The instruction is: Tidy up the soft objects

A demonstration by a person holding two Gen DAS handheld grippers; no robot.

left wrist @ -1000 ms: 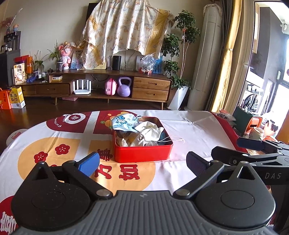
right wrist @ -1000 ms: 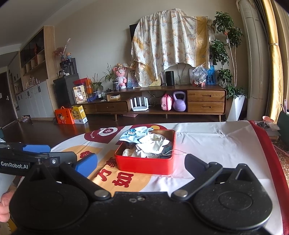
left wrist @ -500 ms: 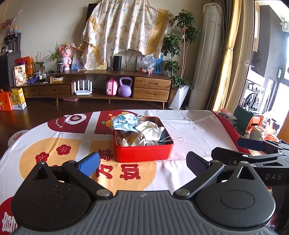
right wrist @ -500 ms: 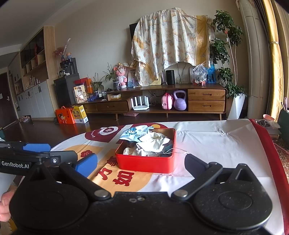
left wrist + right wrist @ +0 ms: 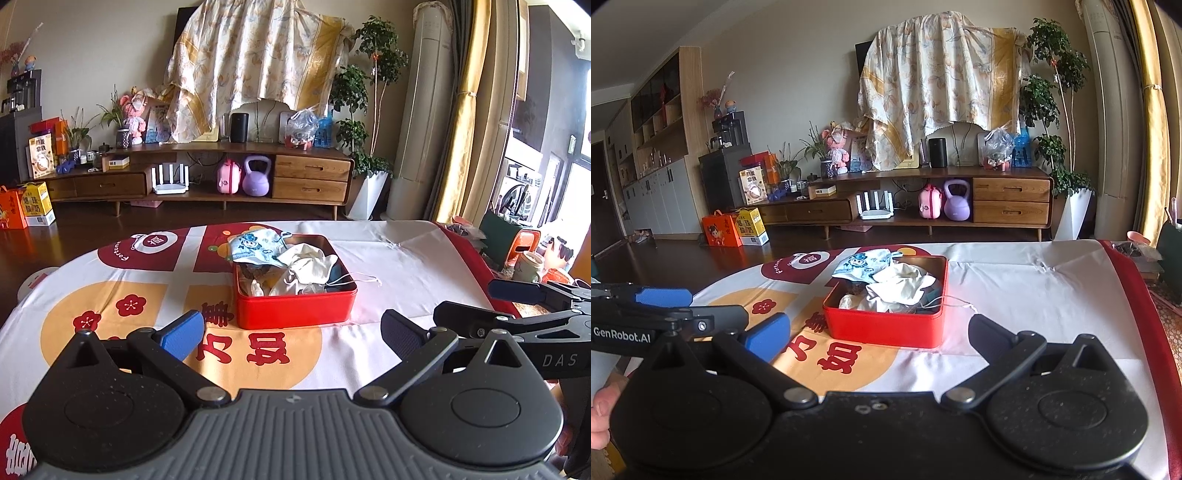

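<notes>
A red tin box (image 5: 295, 310) (image 5: 882, 328) stands on the table, filled with soft things: a blue cartoon-print face mask (image 5: 256, 247) (image 5: 864, 266) draped over its far left corner and white cloths (image 5: 308, 267) (image 5: 899, 282) with loose strings hanging over the right rim. My left gripper (image 5: 291, 332) is open and empty, a short way in front of the box. My right gripper (image 5: 879, 332) is open and empty, also just short of the box. Each gripper shows at the edge of the other's view.
The table carries a white cloth (image 5: 406, 258) with red and yellow prints. A red edge runs along its right side (image 5: 1134, 295). Behind the table is dark floor, a wooden TV cabinet (image 5: 207, 177) and potted plants (image 5: 369, 110). Clutter sits off the right side (image 5: 528, 254).
Both views have drifted very slightly; the box and the soft things in it have not moved. Both grippers stay open and empty.
</notes>
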